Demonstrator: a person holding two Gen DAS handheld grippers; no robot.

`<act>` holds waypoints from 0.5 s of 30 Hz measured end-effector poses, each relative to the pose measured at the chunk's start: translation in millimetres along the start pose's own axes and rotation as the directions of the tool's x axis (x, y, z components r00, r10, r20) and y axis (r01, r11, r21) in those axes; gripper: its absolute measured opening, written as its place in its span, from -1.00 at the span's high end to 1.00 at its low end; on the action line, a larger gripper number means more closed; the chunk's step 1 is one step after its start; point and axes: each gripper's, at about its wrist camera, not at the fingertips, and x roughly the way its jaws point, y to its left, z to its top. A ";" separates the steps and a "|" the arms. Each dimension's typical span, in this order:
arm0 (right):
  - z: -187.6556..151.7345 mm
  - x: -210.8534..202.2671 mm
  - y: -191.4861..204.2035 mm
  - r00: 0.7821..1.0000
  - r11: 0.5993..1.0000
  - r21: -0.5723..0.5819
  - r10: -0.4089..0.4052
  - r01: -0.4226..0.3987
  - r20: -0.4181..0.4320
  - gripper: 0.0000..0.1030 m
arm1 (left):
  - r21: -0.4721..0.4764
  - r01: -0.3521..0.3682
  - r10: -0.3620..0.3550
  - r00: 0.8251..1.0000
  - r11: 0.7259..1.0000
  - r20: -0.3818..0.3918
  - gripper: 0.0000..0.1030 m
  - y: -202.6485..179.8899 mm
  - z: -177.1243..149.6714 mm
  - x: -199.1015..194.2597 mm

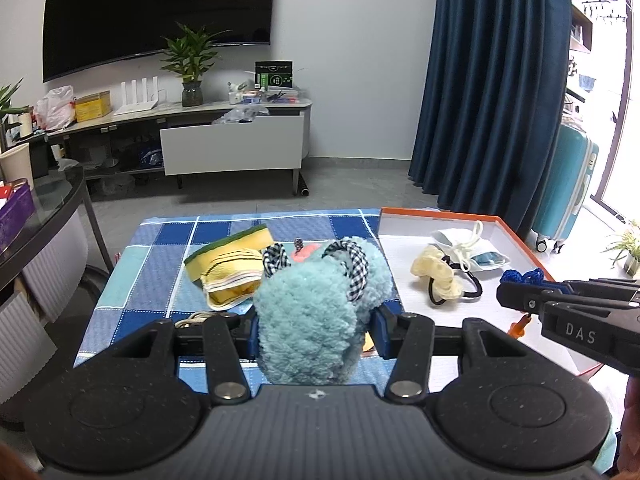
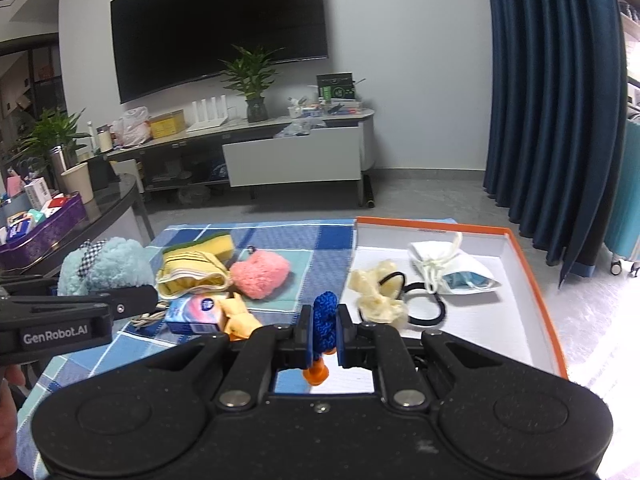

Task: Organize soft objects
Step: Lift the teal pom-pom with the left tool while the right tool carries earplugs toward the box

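Note:
My left gripper (image 1: 314,330) is shut on a fluffy light-blue plush (image 1: 316,312) with checked ribbon loops, held above the blue checked cloth (image 1: 160,248). The same plush (image 2: 108,268) shows at the left of the right wrist view. My right gripper (image 2: 324,334) is shut on a blue knitted cord piece (image 2: 326,320) with an orange tip, near the front edge of the orange-rimmed white tray (image 2: 536,280). In the tray lie a cream scrunchie (image 2: 378,294), black hair ties (image 2: 424,306) and a white pouch with a blue mask (image 2: 452,272).
On the cloth sit a yellow-green sponge (image 1: 230,248), a folded yellow striped cloth (image 2: 192,272), a pink plush (image 2: 260,274), a small tissue pack (image 2: 194,312) and yellow pieces (image 2: 240,318). A dark glass table (image 2: 100,200) with boxes stands left. Blue curtain (image 1: 492,80) hangs right.

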 end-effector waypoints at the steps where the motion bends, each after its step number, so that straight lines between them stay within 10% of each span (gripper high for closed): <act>1: 0.0 -0.7 -2.3 1.000 1.000 0.004 -0.003 0.003 0.001 0.75 | 0.003 0.004 -0.004 1.000 1.000 -0.001 0.02 -1.5 0.1 0.8; 15: -0.6 -12.0 -29.9 0.997 0.997 0.041 -0.074 0.073 0.013 0.75 | 0.044 0.054 -0.054 0.999 0.998 0.001 0.01 -26.4 5.3 6.1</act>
